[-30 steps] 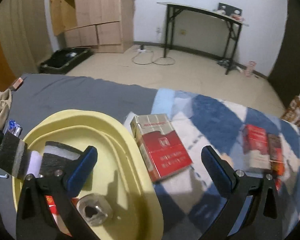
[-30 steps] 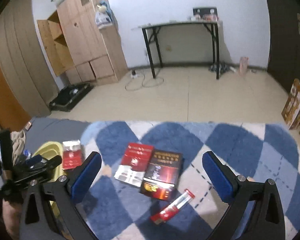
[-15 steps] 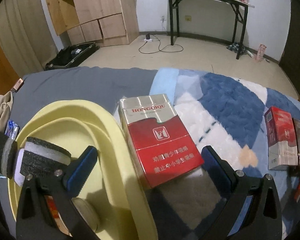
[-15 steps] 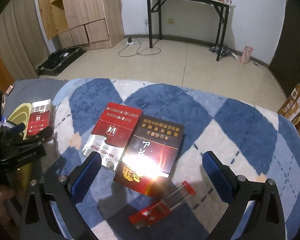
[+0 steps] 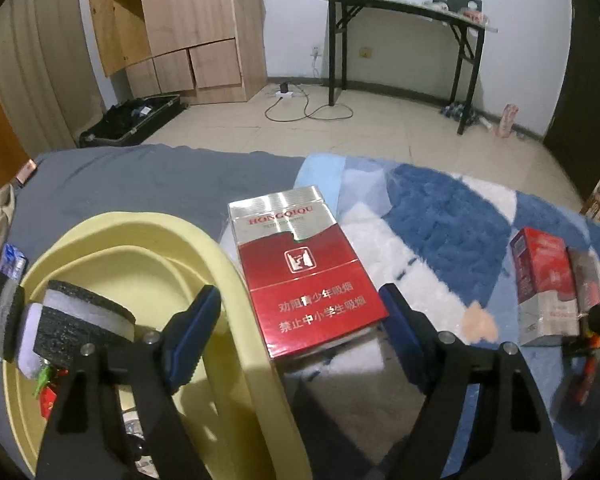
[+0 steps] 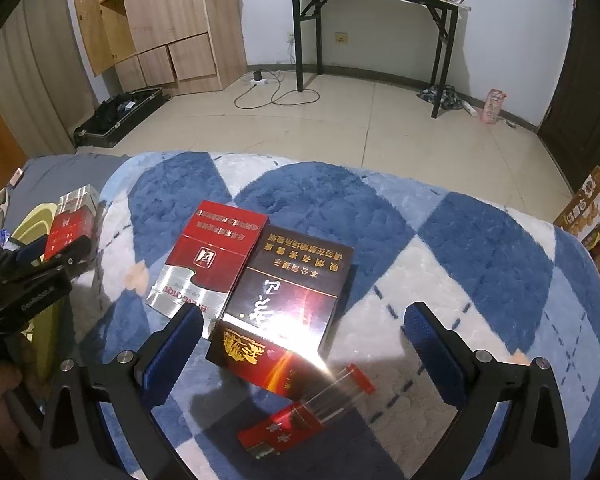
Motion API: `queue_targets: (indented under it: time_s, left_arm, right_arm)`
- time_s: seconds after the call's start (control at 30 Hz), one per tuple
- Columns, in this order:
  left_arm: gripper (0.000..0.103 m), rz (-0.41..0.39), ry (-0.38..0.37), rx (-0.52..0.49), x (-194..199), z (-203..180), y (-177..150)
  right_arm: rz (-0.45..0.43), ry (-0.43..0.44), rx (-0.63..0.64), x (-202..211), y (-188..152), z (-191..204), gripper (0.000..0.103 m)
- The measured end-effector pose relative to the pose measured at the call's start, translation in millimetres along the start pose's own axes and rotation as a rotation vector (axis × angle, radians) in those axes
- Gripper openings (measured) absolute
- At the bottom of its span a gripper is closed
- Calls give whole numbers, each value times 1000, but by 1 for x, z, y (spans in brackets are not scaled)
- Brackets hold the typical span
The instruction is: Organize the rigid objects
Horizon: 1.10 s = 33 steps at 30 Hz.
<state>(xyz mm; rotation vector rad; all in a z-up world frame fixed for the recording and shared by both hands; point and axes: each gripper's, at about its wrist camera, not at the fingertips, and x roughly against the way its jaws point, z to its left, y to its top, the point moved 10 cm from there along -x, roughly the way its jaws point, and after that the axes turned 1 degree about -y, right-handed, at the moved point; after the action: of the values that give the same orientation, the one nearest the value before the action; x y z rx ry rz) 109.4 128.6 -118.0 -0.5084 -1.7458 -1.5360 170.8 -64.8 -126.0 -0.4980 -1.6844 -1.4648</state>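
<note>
1. In the left wrist view, our left gripper [image 5: 300,320] has its jaws spread wide and holds nothing; the red and silver cigarette pack [image 5: 304,280] lies flat between the two blue pads [image 5: 398,332], with neither pad clearly touching it.
2. That pack rests on the blue and white blanket [image 5: 440,216], just beside the rim of the yellow basin [image 5: 236,304], which sits to its left on the grey sheet [image 5: 148,180].
3. Inside the basin we see a black and white foam piece [image 5: 80,320] and small red and green bits low down, partly hidden by the gripper frame.
4. Further right, a second red pack [image 5: 540,280] lies on the blanket, blurred.
5. In the right wrist view, our right gripper [image 6: 304,352] is likewise wide open and empty, poised above the dark maroon box [image 6: 292,296].
6. That box lies side by side with, and touching, the red and silver carton [image 6: 208,256], both flat on the blanket.
7. A clear tube with a red cap [image 6: 308,412] lies nearer the camera, just beside the maroon box's near corner.
8. At the left edge we see the left gripper by the small pack and the basin.
</note>
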Motion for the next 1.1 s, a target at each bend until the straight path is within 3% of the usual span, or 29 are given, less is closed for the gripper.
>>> queue_targets:
  time_s: [0.13,0.23,0.37,0.53,0.63,0.77,0.9,1.03,1.1]
  left_arm:
    - [78,-21,-82,52,10,5,5]
    - [41,-74,-158,10,23,-11,14]
    - [41,-52,-158,-62,20,-32,10]
    - [42,-28,-52,-45,8,-15,9]
    - [52,-31,-55,-51,7,-8,6]
    - [75,-14,-100,-106,3,-30,0]
    - [75,-7,-27,-109,-7,-30,-2]
    - [74,-11,-24,-89,-9,-28,-2]
    - [64,-5,5,-92,-11,-24,-2]
  right_arm:
    - [-3,4,2,-2,0,0,102]
    - [2,-4,-1,-4,-2,-4,102]
    - [4,-5,-4,-5,-2,-5,102]
    - [22,16,11,-11,-5,2,102]
    - [26,8,14,-14,-6,1,101]
    - [24,8,-2,-12,-6,-4,101]
    - [28,8,9,-13,-7,-1,102]
    - [28,12,9,-13,-7,0,102]
    - [29,13,8,-13,-7,0,102]
